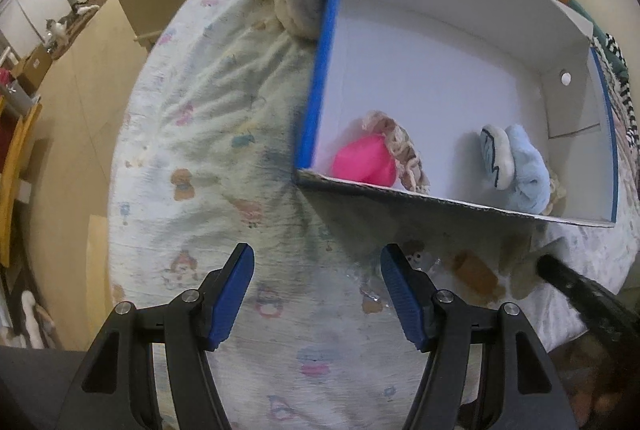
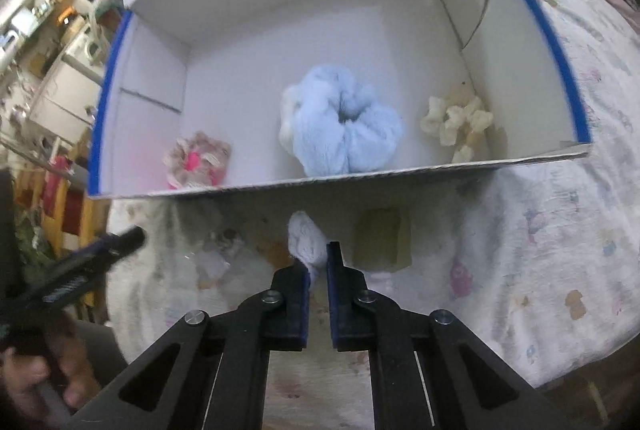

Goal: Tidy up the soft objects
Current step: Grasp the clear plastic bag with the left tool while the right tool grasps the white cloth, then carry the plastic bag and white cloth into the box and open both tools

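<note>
Printed bedding (image 2: 560, 230) carries a white box (image 2: 360, 179) at upper frame, three plush pieces inside. Right hand-held gripper (image 2: 318, 264) pinches a grey plush (image 2: 306, 240) at lower center; left hand-held gripper (image 1: 318, 286) is spread, empty. Next, likely: lift over the near wall.

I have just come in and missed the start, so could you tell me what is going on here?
A person with a gripper in each hand is sorting soft things into a white cardboard box with blue edges, set on a patterned bedsheet. The right gripper is shut on a small pale fluffy piece just in front of the box. The left gripper is open and holds nothing. Inside already lie a light blue plush, a pink item with cream trim and a cream fluffy piece.
</note>
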The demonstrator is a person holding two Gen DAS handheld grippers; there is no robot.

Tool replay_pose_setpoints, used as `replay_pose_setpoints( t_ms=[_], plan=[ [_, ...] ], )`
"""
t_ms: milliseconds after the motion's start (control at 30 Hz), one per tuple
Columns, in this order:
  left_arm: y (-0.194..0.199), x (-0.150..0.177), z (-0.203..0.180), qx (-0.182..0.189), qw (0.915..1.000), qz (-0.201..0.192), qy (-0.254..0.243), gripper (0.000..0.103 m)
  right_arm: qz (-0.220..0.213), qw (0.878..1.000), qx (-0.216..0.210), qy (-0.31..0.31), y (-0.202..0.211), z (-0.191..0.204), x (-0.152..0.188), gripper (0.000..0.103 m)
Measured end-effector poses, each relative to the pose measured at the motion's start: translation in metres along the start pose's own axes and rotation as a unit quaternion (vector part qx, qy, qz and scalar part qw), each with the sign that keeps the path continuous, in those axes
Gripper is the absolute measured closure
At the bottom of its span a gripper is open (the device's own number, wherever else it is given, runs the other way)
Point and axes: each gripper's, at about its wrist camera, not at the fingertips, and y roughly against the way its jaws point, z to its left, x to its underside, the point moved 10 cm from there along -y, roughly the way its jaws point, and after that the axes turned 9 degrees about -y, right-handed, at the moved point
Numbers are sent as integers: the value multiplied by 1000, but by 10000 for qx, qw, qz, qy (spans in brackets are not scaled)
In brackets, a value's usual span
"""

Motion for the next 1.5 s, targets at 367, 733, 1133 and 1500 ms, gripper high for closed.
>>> replay_pose_setpoints(
  t_ms=[367,733,1133,1500],
  plan=[
    [-44,10,-57,62,9961,553,-683,40,-354,9981,-288,-421,40,-26,-9,94],
    [-69,14,-71,196,9941,678,-824,71,-328,9986,-289,-314,31,-18,-7,94],
    [-33,18,-50,118,9960,314,-830,80,-258,9992,-243,-181,24,-5,0,94],
    [24,17,-8,-74,9969,-301,-726,80,-243,9993,-270,93,27,21,12,94]
  ],
)
